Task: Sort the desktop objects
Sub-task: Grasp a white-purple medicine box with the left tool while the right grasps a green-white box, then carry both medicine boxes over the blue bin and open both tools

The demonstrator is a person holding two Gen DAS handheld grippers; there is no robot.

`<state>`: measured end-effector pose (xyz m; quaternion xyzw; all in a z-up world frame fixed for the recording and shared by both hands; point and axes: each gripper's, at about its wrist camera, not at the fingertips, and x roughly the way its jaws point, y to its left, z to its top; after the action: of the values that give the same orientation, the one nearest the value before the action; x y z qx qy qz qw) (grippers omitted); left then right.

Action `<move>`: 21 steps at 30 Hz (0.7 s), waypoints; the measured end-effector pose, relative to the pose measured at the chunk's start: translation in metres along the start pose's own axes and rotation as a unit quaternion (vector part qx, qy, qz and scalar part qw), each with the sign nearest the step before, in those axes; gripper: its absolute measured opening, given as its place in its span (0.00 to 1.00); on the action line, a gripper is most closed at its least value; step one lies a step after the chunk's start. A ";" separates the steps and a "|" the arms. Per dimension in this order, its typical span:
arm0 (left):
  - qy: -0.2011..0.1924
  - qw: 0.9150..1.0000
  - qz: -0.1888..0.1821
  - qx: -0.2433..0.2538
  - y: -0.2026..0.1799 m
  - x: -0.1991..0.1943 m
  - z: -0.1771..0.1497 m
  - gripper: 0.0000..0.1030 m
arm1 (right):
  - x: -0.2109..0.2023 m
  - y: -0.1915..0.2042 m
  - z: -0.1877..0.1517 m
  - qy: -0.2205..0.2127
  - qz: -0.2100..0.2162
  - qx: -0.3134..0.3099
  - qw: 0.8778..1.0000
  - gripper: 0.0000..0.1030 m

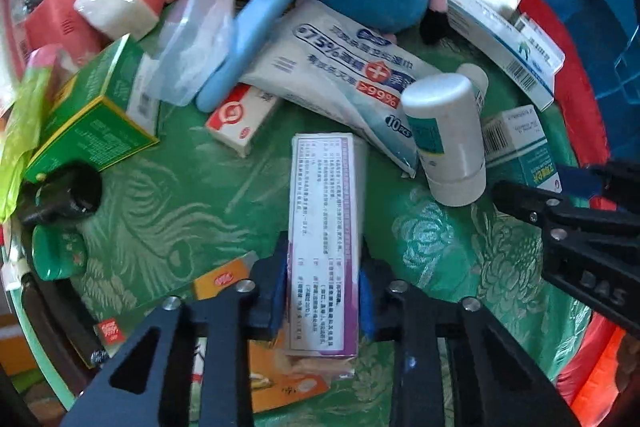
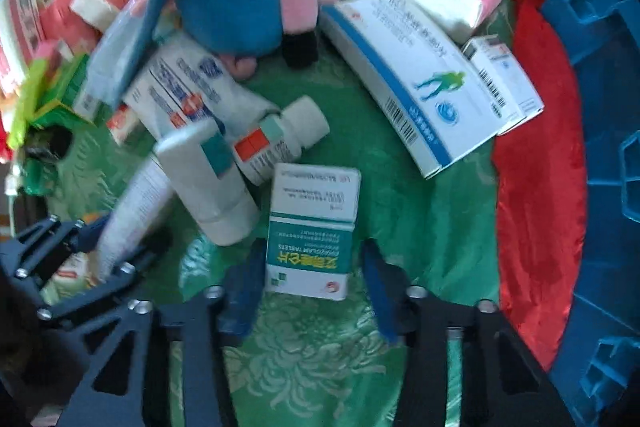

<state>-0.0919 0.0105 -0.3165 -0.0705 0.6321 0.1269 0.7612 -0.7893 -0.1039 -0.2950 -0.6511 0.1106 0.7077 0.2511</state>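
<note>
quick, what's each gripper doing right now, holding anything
Left gripper: closed on the long white and purple medicine box.
Right gripper: open, its fingers either side of the teal and white tablet box, a gap showing on the right side.

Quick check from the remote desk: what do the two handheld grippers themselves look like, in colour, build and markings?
Both look alike. The left gripper and right gripper have black frames with triangular cut-outs, silver screws and blue finger pads. In the left wrist view, the right gripper's black arm bears raised letters that look like DAS. No cables, hands or sleeves show.
</note>
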 end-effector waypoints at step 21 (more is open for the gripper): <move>-0.290 0.956 -0.029 0.025 -0.056 -0.299 -0.139 0.27 | -0.245 -0.006 -0.139 -0.231 -0.013 0.025 0.972 0.35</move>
<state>-0.2581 -0.1114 -0.0530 -0.0298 0.3844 0.1036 0.9168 -0.6593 -0.2179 -0.0721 -0.4646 0.0588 0.8328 0.2953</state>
